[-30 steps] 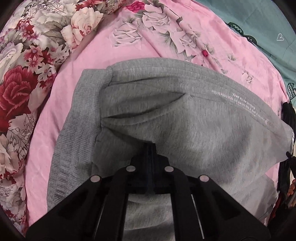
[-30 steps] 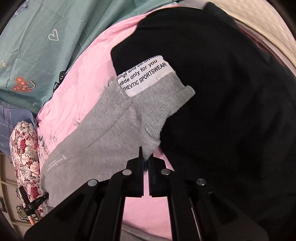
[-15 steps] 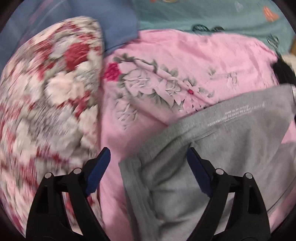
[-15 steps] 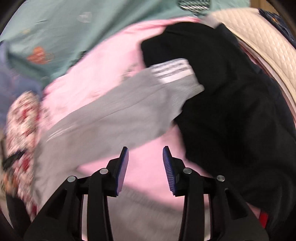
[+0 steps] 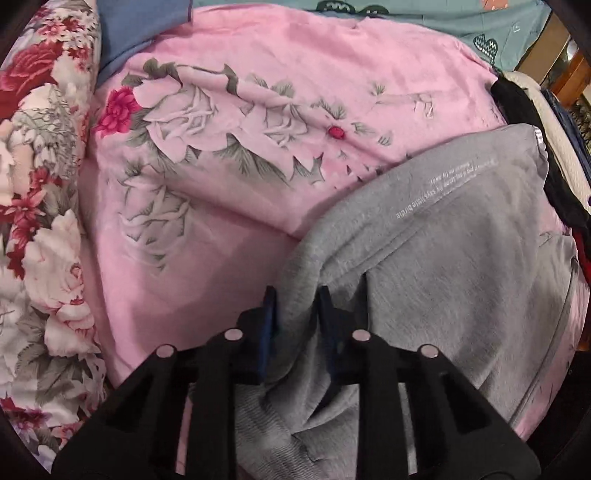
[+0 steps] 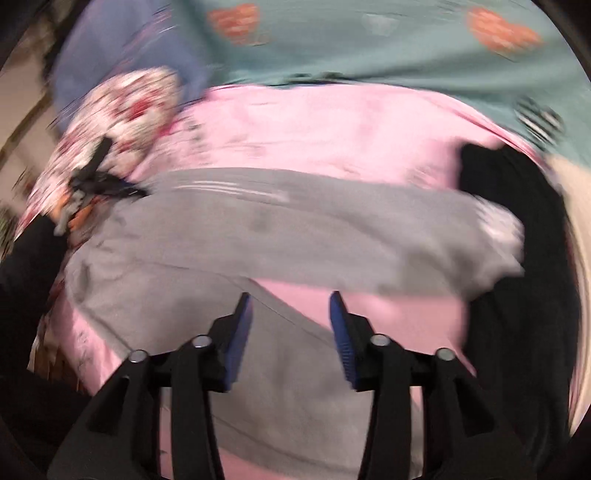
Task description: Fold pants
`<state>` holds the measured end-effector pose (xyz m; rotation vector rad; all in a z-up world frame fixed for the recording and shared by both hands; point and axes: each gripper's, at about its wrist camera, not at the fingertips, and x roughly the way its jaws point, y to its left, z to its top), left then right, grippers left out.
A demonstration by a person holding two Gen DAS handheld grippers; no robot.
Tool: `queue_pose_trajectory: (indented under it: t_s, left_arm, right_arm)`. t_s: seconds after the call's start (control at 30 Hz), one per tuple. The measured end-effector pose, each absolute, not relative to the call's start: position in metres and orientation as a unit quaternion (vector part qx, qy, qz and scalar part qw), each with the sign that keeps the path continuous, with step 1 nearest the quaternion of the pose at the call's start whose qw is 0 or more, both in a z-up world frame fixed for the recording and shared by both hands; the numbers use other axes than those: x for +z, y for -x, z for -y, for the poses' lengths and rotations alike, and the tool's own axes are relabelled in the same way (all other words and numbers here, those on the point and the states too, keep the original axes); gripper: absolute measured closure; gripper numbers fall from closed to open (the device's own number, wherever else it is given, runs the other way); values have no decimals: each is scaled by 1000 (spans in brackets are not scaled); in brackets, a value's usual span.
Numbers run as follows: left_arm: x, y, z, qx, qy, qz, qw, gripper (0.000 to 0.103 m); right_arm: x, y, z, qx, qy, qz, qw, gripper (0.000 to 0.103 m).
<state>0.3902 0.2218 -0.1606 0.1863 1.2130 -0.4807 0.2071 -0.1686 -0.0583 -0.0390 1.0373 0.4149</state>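
Observation:
The grey sweatpants [image 5: 450,251] lie on a pink flowered sheet [image 5: 258,122]. My left gripper [image 5: 297,306] is shut on a thick bunch of the grey fabric near the waist end, with cloth filling the gap between the blue pads. In the blurred right wrist view the pants [image 6: 295,229] stretch across the sheet, one leg end reaching a black garment [image 6: 517,258] at the right. My right gripper [image 6: 291,317] is open and empty, over the inner edge of the pants and the pink sheet.
A red-and-white floral pillow [image 5: 40,184] lies at the left. A teal printed sheet [image 6: 369,48] and a blue cloth [image 5: 136,26] lie at the far side. Black clothes [image 5: 554,177] and a cream quilted item sit at the right edge.
My left gripper, open half a second ago, has closed on a bunch of the grey pants. My right gripper let go of the leg cuff earlier, stays open and has swung left.

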Motion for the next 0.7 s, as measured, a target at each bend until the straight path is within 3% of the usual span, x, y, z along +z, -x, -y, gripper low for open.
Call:
queue_pose_trajectory:
  t_s: [0.03, 0.33, 0.7]
  left_arm:
    - [-159, -388, -223, -222, -82, -560, 794, 84]
    - [-158, -383, -222, -208, -86, -544, 808, 84]
    - [-154, -378, -218, -199, -97, -536, 814, 84]
  right_arm:
    - [-61, -227, 145, 239, 31, -492, 836, 42]
    - [-106, -369, -2, 323, 134, -512, 784, 42]
    - [-153, -424, -67, 373, 239, -533, 721, 42]
